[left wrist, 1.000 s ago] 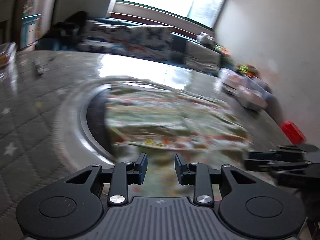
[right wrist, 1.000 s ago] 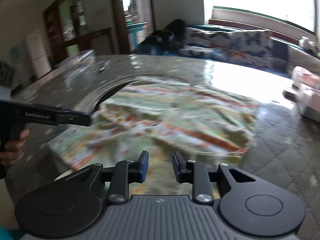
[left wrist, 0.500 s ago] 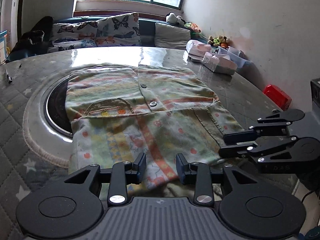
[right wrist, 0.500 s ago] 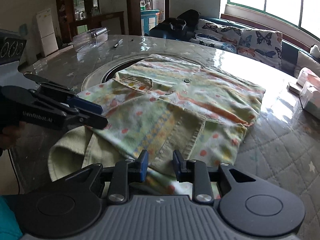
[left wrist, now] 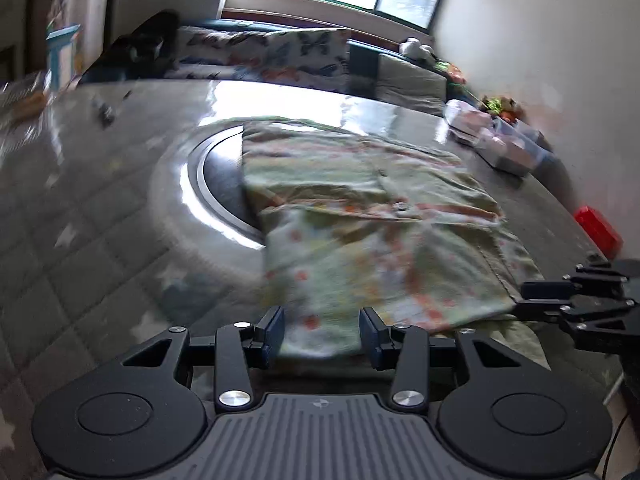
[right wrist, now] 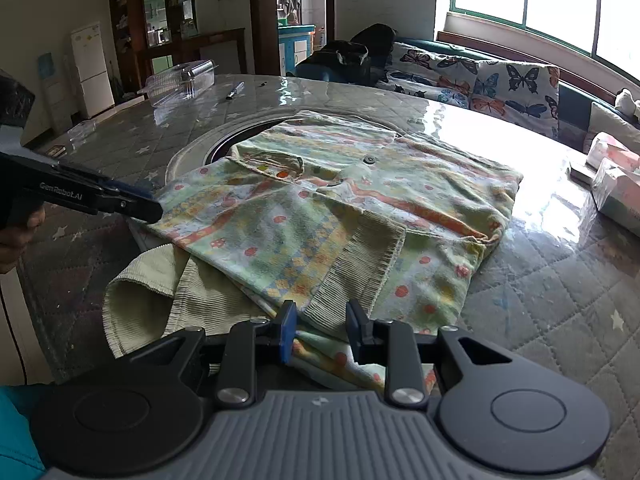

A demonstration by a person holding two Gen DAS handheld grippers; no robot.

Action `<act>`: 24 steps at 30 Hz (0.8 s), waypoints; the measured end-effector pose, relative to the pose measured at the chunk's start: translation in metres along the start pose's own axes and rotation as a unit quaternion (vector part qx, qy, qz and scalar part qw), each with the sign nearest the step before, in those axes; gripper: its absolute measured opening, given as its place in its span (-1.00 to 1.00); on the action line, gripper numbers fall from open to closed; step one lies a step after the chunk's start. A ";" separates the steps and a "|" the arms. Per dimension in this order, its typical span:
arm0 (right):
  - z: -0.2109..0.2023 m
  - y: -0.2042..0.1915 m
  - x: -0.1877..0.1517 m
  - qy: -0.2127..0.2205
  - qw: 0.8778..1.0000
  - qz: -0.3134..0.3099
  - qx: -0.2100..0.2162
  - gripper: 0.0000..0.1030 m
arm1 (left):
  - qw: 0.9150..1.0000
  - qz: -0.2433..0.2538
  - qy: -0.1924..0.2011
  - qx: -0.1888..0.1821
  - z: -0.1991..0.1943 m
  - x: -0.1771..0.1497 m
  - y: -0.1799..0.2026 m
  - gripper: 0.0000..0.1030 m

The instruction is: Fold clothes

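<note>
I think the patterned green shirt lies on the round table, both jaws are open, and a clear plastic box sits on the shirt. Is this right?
Not fully. The clear plastic box does not sit on the patterned green shirt; the right wrist view shows it apart, on the round table at the far left edge. The shirt does lie on the table, and both grippers' jaws are open.

Daylight poured in through the window (right wrist: pixel 560 4), blowing it out white and throwing hard glare across the glossy bench (right wrist: pixel 472 120). The left wrist view was smeared with motion blur; the right stayed sharp. Both bent at the edges, corners dark.
</note>
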State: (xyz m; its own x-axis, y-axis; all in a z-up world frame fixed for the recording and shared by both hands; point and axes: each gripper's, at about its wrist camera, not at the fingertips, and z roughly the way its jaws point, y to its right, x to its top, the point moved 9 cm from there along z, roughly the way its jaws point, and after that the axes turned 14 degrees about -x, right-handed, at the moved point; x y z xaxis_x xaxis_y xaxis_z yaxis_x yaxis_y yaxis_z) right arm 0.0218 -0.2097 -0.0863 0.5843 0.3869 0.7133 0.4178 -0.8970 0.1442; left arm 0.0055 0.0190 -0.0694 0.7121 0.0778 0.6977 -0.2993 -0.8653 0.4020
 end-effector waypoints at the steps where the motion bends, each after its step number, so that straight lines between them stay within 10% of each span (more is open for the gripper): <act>1: -0.001 0.001 0.001 0.001 1.000 0.001 -0.001 -0.48 | 1.000 -0.005 0.002 -0.002 -0.003 0.000 -0.002 -0.13; 16: -0.029 0.006 -0.009 0.011 0.998 -0.048 -0.027 -0.41 | 0.990 -0.045 -0.064 -0.119 -0.007 -0.026 0.073 0.35; 24: -0.039 -0.009 -0.024 0.020 0.994 -0.108 -0.028 -0.31 | 0.980 -0.090 -0.088 -0.156 0.010 -0.033 0.086 0.05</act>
State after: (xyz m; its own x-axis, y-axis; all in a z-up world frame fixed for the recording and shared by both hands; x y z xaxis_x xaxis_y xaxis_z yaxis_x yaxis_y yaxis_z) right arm -0.0231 -0.2197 -0.0781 0.4569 0.5634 0.6884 0.4898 -0.8053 0.3340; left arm -0.0369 -0.0633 -0.0635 0.8616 0.1051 0.4967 -0.3186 -0.6497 0.6902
